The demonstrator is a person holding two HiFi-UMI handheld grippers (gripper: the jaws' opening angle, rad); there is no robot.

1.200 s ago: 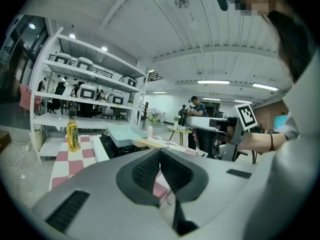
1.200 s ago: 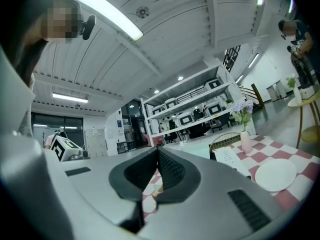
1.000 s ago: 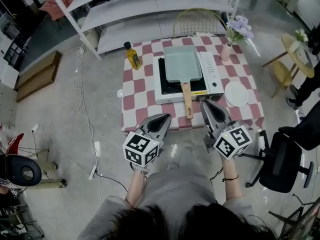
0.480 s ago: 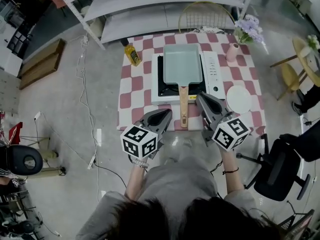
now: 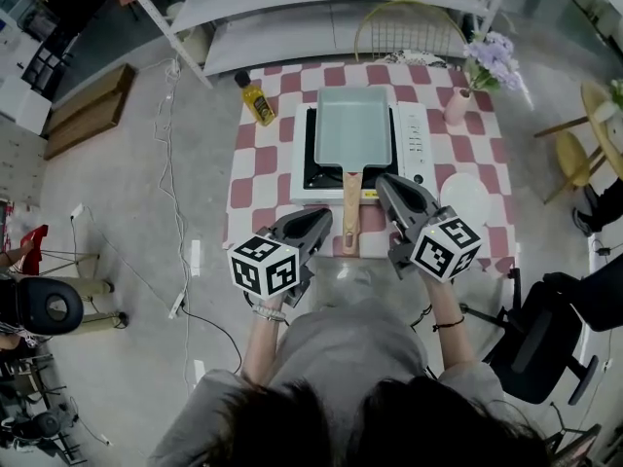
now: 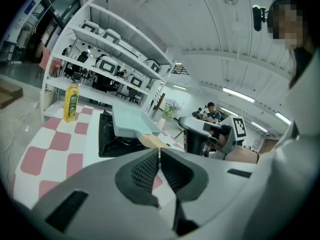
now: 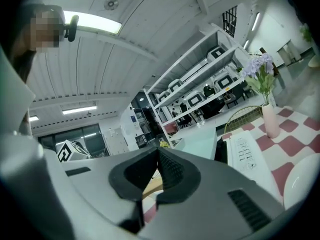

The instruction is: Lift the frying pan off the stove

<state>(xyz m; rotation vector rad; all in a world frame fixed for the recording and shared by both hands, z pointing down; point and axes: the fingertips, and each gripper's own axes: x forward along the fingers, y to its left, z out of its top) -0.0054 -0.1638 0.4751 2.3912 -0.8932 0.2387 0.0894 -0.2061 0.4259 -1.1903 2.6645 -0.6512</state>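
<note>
While the frying pan [image 5: 355,125] sits on the stove [image 5: 416,144], long axis far-to-near | handle [image 5: 349,212] points near | left tool [image 5: 324,222], right tool [image 5: 384,185]: closed, empty

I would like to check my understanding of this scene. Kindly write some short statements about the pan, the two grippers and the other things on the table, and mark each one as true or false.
1. The frying pan sits on the stove. True.
2. The left gripper grips the wooden handle. False: its jaws are shut on nothing, left of the handle.
3. The oil bottle stands left of the stove. True.
4. The right gripper has its jaws wide open. False: they are shut and empty.
5. The white plate lies on the stove. False: it lies on the tablecloth, right of the stove.
</note>
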